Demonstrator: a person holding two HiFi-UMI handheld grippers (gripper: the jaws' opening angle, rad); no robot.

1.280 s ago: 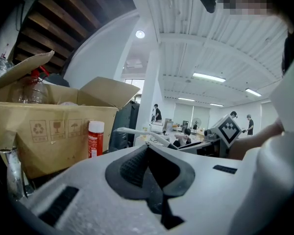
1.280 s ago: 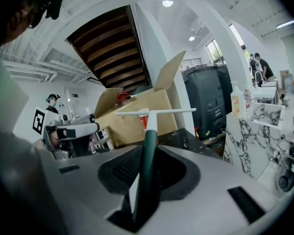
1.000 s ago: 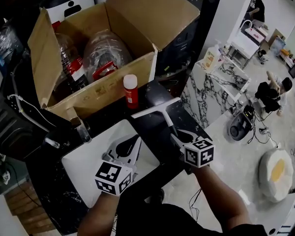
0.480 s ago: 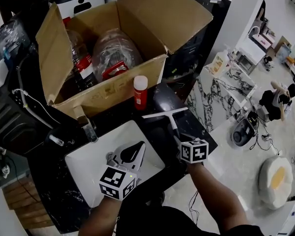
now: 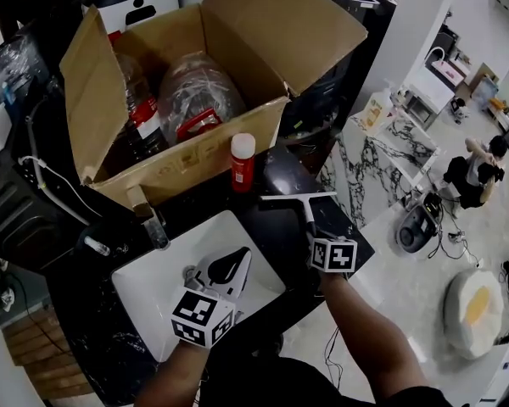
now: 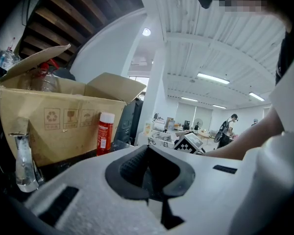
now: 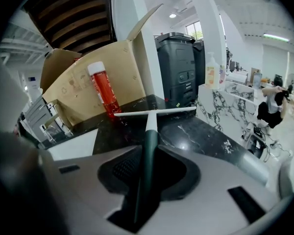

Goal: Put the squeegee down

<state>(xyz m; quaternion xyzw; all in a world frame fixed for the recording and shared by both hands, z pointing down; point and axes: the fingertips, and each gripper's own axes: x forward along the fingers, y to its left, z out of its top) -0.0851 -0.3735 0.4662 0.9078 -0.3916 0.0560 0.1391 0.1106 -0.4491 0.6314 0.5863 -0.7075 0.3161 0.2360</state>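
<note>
The squeegee [image 5: 299, 198] has a white blade and a dark handle [image 7: 148, 151]. My right gripper [image 5: 315, 232] is shut on the handle, and the blade [image 7: 154, 112] lies crosswise low over the black countertop [image 5: 349, 225], right of the red bottle [image 5: 243, 161]. Whether the blade touches the counter I cannot tell. My left gripper [image 5: 227, 267] hangs over the white sink [image 5: 148, 282], its jaws together with nothing between them; in the left gripper view it [image 6: 149, 169] points towards the box and bottle.
An open cardboard box [image 5: 102, 108] full of plastic bottles stands behind the counter. A tap [image 5: 150, 219] rises at the sink's far edge. The counter's right edge drops to a marble-faced side and the floor. A dark bin [image 7: 179, 67] stands beyond.
My right gripper has come down and a little to the right with the squeegee, bringing the blade lower to the counter beside the red bottle. The left gripper has stayed over the sink.
</note>
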